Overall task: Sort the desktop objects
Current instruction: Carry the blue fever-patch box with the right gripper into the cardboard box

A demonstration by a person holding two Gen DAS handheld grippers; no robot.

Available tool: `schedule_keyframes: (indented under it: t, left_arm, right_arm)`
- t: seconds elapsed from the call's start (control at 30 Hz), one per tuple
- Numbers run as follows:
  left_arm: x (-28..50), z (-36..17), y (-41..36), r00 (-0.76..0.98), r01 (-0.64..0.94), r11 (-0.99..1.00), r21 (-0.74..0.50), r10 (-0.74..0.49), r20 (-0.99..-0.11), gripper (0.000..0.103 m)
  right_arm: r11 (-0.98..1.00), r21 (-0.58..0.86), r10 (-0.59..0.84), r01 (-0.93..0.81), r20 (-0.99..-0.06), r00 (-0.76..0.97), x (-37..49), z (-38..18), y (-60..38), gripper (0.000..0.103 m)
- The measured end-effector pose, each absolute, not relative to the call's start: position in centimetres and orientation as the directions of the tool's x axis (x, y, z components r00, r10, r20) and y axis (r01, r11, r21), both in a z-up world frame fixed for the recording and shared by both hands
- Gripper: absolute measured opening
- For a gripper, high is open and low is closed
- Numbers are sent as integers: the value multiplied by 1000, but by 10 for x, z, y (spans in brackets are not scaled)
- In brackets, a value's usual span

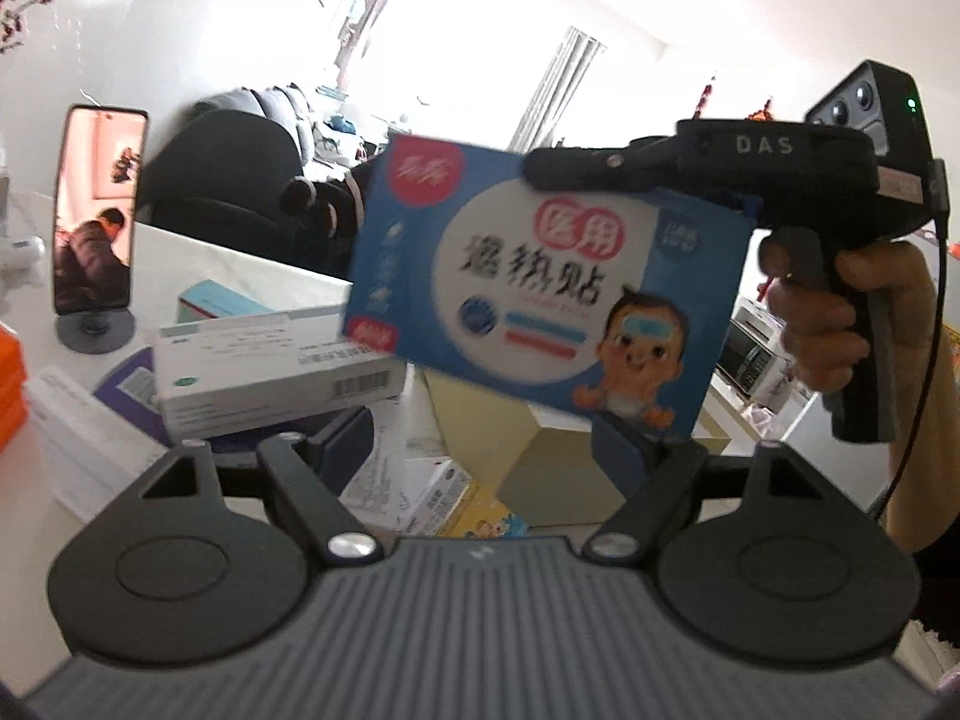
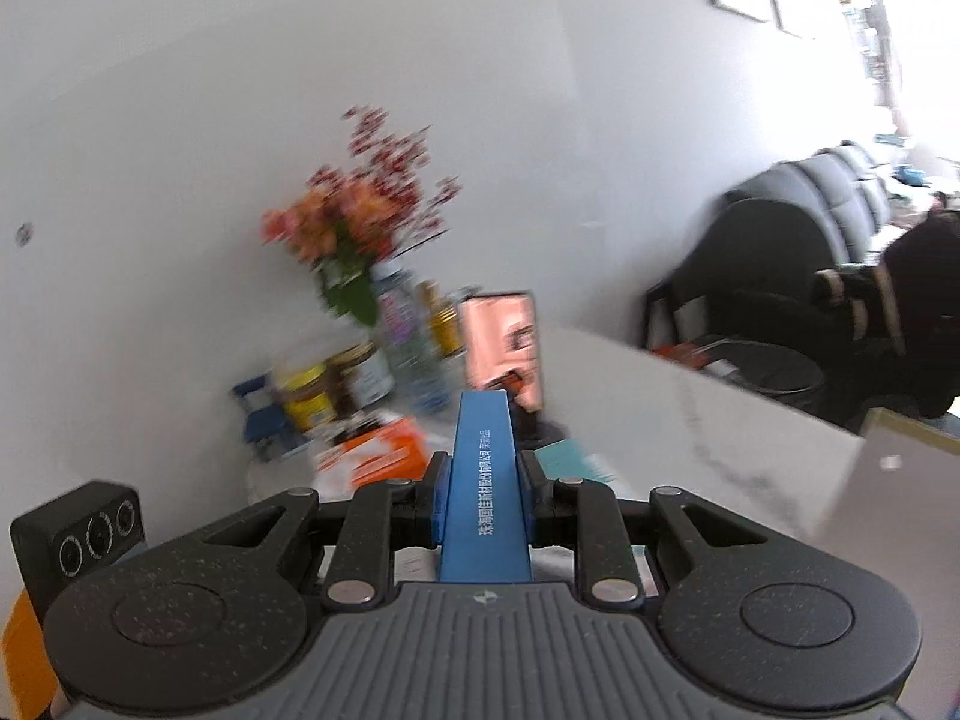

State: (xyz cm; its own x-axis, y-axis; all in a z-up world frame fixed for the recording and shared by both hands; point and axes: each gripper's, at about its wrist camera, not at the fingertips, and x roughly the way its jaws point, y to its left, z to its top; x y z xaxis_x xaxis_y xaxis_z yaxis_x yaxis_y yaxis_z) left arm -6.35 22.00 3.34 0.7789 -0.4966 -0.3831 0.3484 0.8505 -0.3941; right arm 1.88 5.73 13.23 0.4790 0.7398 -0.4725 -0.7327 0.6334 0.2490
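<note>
Cardboard fever-patch box (image 1: 540,294), prob. light & crushable, pinched edge-on by right gripper (image 2: 483,480); left gripper (image 1: 480,438) spread, empty, 6 o'clock below it.

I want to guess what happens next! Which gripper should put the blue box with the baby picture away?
Probably the right gripper: it is already shut on the blue box, lifted above the table. The left gripper is open and holds nothing.
</note>
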Motion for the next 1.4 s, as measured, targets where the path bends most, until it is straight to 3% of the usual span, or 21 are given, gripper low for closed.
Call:
schedule_keyframes:
  t: [0.7,1.4]
  left_arm:
    - [4,29,169,681,468,766,-441,-631,-371,81]
    - [21,22,148,657,447,775,-446,-623,-425,81]
  right_arm:
    - [851,262,524,-455,-480,704,72,111,-67,25]
    - [950,97,290,-298,-634,717,127,27,-68,25]
